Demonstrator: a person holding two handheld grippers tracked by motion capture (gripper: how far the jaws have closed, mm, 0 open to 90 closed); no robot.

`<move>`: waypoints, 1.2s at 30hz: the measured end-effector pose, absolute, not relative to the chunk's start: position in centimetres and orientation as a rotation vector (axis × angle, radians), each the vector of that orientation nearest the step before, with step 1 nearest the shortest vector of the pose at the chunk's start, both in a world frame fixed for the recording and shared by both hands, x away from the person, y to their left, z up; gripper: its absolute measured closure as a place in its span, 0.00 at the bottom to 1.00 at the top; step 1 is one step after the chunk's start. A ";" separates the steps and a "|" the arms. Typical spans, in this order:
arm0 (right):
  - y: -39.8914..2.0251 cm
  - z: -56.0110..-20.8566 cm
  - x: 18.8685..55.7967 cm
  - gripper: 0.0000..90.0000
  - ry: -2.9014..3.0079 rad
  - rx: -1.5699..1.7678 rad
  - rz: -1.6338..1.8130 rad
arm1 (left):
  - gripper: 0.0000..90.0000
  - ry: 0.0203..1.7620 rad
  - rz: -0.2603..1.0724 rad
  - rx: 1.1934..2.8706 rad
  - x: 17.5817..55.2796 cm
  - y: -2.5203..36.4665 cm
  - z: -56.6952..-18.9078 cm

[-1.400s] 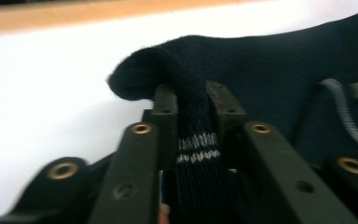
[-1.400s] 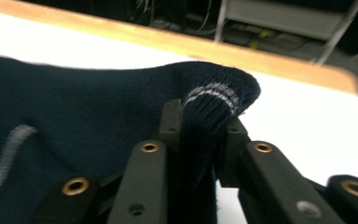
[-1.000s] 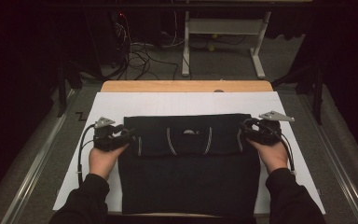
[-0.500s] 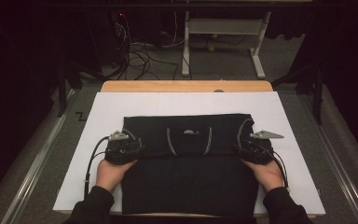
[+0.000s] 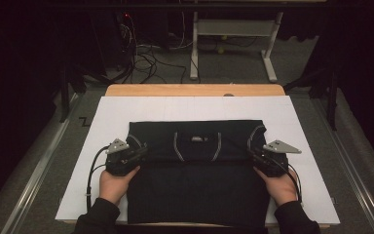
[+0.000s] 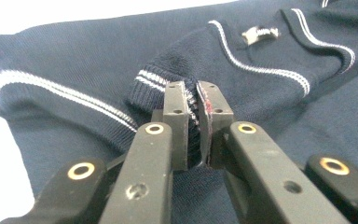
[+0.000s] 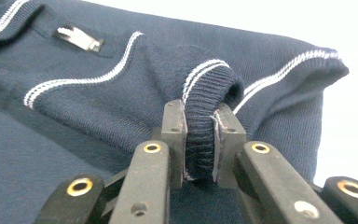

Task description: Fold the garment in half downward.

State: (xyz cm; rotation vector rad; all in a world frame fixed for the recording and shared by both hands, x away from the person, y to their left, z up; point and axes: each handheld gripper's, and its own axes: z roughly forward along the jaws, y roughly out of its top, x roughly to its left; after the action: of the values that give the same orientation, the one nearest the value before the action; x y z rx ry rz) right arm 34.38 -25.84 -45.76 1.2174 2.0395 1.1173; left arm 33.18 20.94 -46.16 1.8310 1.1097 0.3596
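Sweater (image 5: pixel 195 180), dark navy with thin white stripes, lies flat on the white sheet (image 5: pixel 292 112) that covers the table, folded into a rectangle with its collar side away from me. I have the left gripper (image 5: pixel 135 155) at the sweater's left edge, about level with the collar band. In the left gripper view its jaws have just been closing and now pinch a ribbed cuff (image 6: pixel 156 86) of the sweater between the pads. The right gripper (image 5: pixel 256 155) sits at the sweater's right edge, opposite the left one. In the right gripper view its jaws have also just been closing, and they clamp the other ribbed cuff (image 7: pixel 207 88), which bulges up in a roll above the pads. Small label (image 5: pixel 195 139) shows at the middle of the collar, between both grippers. My hands (image 5: pixel 117 183) rest on the sweater's near corners, behind each gripper. Wooden table edge (image 5: pixel 195 89) shows beyond the sheet, far side of the sweater.
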 end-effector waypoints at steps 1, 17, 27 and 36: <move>-25.8 -45.6 34.1 0.87 2.038 1.201 1.123 | 0.89 1.102 0.367 1.832 32.9 21.0 -46.0; -26.6 -45.2 30.6 0.87 2.075 1.135 1.166 | 0.88 1.045 0.334 1.869 30.4 21.6 -45.3; -26.8 -45.9 29.0 0.87 2.105 1.152 1.148 | 0.88 1.055 0.275 1.909 29.4 21.7 -46.3; -26.9 -46.5 28.8 0.85 2.139 1.188 1.107 | 0.84 1.084 0.252 1.950 29.3 21.6 -47.3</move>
State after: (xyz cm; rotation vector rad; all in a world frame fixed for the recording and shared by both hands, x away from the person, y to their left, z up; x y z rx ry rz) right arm 28.80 -26.86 -46.49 1.1877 2.1390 1.1066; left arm 29.32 21.60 -47.31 1.9502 1.0842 0.2522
